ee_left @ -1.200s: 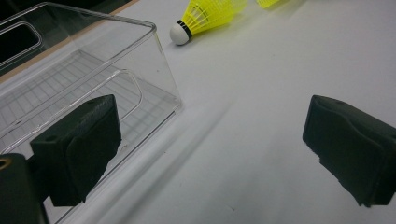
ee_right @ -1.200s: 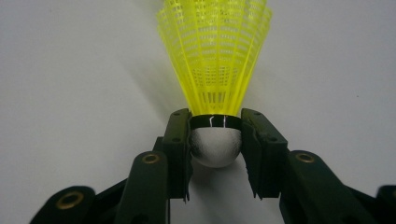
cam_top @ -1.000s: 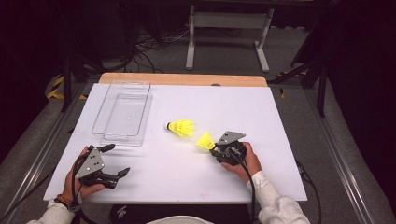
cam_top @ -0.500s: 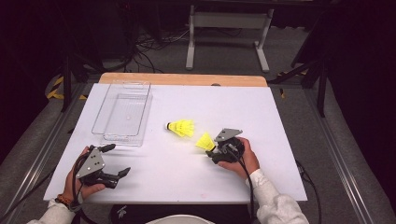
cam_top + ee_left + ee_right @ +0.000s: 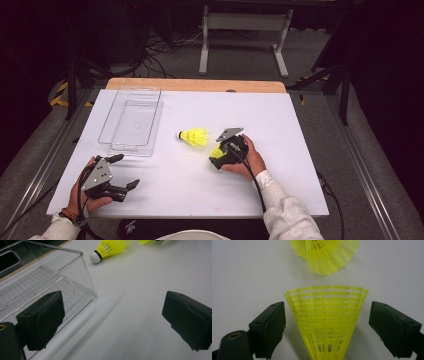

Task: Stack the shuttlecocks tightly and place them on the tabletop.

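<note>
overhead forward-down, two close claw cameras, shuttlecocks [image 5: 195,136] shared

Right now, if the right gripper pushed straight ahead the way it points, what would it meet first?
The right gripper, whose jaws have just been opening, stands open around the near yellow shuttlecock, untouched. Pushing on, it would probably drive it into the skirt of the second shuttlecock just ahead.

I see two yellow shuttlecocks on my white table. The nearer shuttlecock [image 5: 325,322] lies on its side, mesh skirt flaring away from me, untouched on either flank. The second shuttlecock [image 5: 194,136] lies just beyond it, also on its side, its white black-banded cork toward the clear box.
</note>
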